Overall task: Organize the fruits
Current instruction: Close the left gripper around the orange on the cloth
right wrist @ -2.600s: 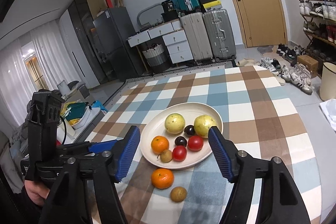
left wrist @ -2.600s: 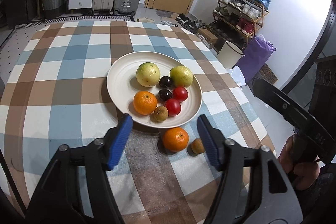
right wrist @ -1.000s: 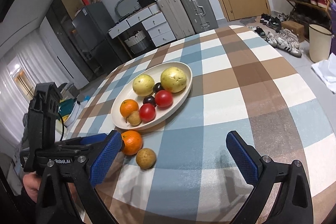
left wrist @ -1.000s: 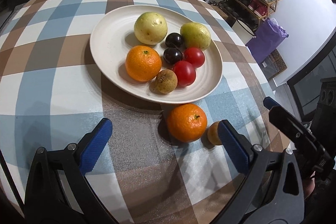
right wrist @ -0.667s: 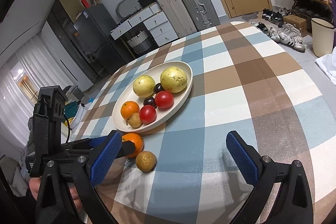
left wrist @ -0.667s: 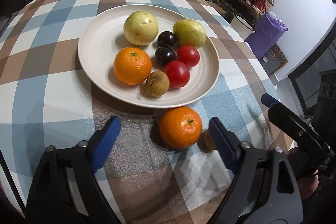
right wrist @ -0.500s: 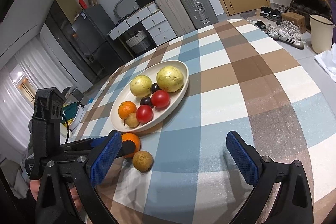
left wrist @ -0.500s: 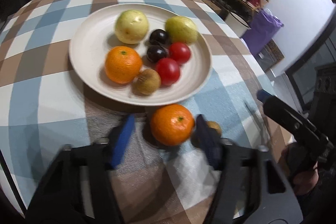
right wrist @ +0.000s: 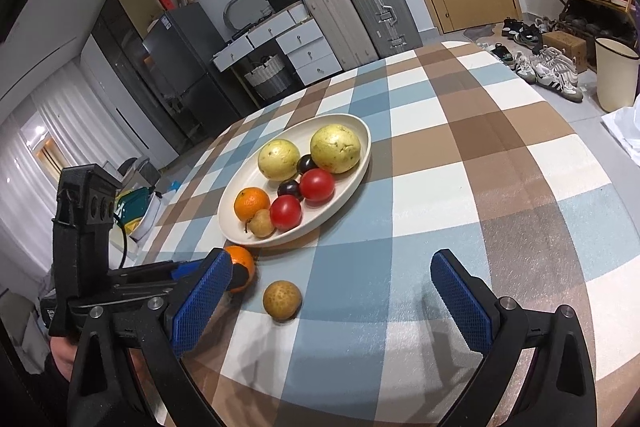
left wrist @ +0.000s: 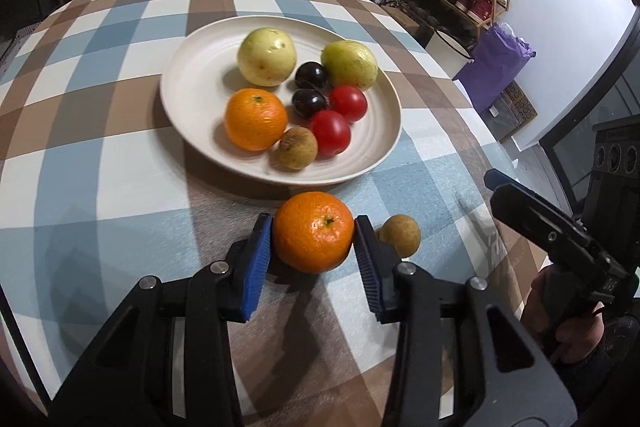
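Orange [left wrist: 313,231] sits on the checked cloth [left wrist: 100,187] just in front of the plate [left wrist: 192,95], between the blue pads [left wrist: 258,257] of the left gripper [left wrist: 314,261], whose jaws are closing and pinching it on both sides. A small brown fruit [left wrist: 400,234] lies just beside it on the cloth, apart from the plate. On the plate are another orange [left wrist: 256,119], two yellow-green fruits, two dark plums, two red tomatoes and a brown fruit. The right gripper [right wrist: 332,303] hangs over the cloth near the brown fruit, jaws spread wide, holding nothing.
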A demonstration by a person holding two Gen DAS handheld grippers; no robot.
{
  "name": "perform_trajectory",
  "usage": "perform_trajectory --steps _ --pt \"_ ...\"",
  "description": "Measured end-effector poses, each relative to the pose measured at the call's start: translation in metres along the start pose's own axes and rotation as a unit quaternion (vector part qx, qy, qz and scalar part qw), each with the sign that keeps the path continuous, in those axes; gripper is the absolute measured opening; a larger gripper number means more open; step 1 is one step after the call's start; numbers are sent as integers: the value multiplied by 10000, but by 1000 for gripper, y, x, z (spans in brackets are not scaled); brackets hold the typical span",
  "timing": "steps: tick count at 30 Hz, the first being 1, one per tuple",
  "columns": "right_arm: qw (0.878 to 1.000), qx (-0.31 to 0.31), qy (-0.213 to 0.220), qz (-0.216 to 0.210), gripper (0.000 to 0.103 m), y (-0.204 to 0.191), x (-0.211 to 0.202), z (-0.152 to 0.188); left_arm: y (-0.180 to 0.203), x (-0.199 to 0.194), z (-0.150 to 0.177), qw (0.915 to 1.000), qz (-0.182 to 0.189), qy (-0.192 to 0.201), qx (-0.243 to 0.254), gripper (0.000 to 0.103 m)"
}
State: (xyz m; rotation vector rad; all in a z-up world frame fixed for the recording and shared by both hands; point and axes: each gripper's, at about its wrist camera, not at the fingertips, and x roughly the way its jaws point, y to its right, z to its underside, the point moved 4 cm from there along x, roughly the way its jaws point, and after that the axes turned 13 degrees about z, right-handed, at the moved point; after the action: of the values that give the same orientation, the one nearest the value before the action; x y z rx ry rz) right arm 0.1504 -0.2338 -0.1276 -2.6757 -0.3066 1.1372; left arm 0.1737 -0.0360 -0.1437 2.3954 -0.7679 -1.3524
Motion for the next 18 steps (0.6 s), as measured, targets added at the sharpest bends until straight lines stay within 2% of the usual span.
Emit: perform_trajectory --steps 7,18 --pt "9997 -257 -5 24 101 -13 -3 5 -9 -19 9 9999 -17 115 -71 38" --pt "9974 -642 -283 163 101 -34 8 17 -31 -45 21 9991 51 313 -271 38"
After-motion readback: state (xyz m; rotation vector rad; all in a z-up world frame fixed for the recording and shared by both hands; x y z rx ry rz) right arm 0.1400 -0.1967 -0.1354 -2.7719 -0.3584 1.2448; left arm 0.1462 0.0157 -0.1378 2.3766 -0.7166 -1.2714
